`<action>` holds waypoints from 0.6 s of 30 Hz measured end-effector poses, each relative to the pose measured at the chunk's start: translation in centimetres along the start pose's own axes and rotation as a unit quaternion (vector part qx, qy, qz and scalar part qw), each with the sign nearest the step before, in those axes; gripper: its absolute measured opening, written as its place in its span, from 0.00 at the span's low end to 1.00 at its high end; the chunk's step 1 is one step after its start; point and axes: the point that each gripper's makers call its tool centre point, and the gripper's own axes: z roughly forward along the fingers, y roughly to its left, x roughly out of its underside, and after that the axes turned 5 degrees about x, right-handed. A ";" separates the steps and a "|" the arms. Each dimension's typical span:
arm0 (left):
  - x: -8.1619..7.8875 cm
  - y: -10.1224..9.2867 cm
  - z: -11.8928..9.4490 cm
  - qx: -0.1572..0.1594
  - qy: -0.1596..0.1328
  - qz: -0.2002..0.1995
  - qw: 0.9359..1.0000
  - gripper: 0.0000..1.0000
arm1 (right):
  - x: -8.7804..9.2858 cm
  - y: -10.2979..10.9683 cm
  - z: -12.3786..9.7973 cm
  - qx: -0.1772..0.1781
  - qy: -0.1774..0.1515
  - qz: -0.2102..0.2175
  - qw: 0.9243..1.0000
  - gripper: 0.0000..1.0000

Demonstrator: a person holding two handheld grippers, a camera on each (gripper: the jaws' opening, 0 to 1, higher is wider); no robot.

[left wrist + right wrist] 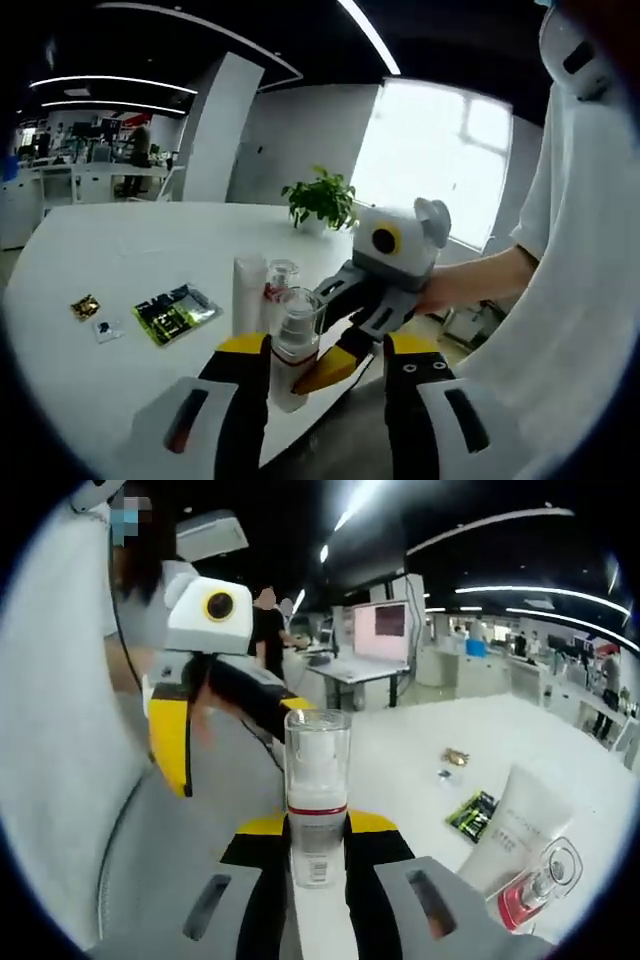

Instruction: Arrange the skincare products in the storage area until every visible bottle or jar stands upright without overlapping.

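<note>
A spray bottle [296, 335] with a clear cap, a red band and a pale body stands upright near the table's edge. My right gripper [318, 825] is shut on this spray bottle [318, 780], one yellow-tipped jaw on each side. In the left gripper view the right gripper [322, 368] reaches in from the right. My left gripper [328, 345] is open, its jaws wide apart around the bottle, the left jaw close to it. The left gripper [230, 720] faces me in the right gripper view. A white tube [248, 290] and a clear-capped red bottle [281, 280] stand just behind.
A green packet [175, 312], a small gold item [85, 305] and a small white sachet [108, 328] lie on the white table [120, 240]. A potted plant [322, 200] stands at its far edge. The white tube [525, 825] and red bottle [540, 880] are right of my right gripper.
</note>
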 end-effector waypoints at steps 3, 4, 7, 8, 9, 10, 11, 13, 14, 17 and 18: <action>0.9 0.0 0.7 0.011 0.015 -0.003 1.000 0.40 | 0.9 -0.1 -0.2 0.001 0.005 -0.016 1.000 0.19; 1.0 0.0 0.8 0.012 0.017 -0.004 1.000 0.40 | 1.0 -0.1 -0.2 0.001 0.003 -0.018 1.000 0.19; 2.1 0.4 1.5 0.020 0.038 -0.007 0.999 0.40 | 1.9 -0.4 -0.2 0.002 -0.003 -0.036 0.999 0.19; 2.5 0.4 1.7 0.023 0.044 -0.010 0.999 0.40 | 2.3 -0.5 -0.2 0.002 0.002 -0.047 0.999 0.19; 3.1 0.6 1.9 0.028 0.055 -0.015 0.998 0.40 | 2.9 -0.6 -0.2 -0.001 0.011 -0.058 0.998 0.19; 3.3 0.6 2.1 0.029 0.060 -0.014 0.998 0.40 | 3.2 -0.8 -0.2 -0.001 0.013 -0.062 0.998 0.19; 3.7 0.6 2.4 0.033 0.067 -0.014 0.997 0.40 | 3.4 -1.0 -0.2 -0.002 0.009 -0.058 0.998 0.19; 4.1 0.9 2.8 0.034 0.073 -0.016 0.997 0.41 | 3.9 -1.4 -0.2 -0.001 0.004 -0.055 0.998 0.19; 4.4 1.1 2.9 0.036 0.077 -0.021 0.996 0.41 | 4.1 -1.4 -0.1 -0.004 0.004 -0.058 0.998 0.19; 5.5 1.8 3.4 0.038 0.093 -0.026 0.995 0.41 | 5.3 -1.5 0.3 -0.005 0.016 -0.064 0.998 0.20; 5.9 1.9 3.6 0.039 0.104 -0.029 0.993 0.40 | 5.9 -1.5 0.5 -0.007 0.020 -0.066 0.998 0.20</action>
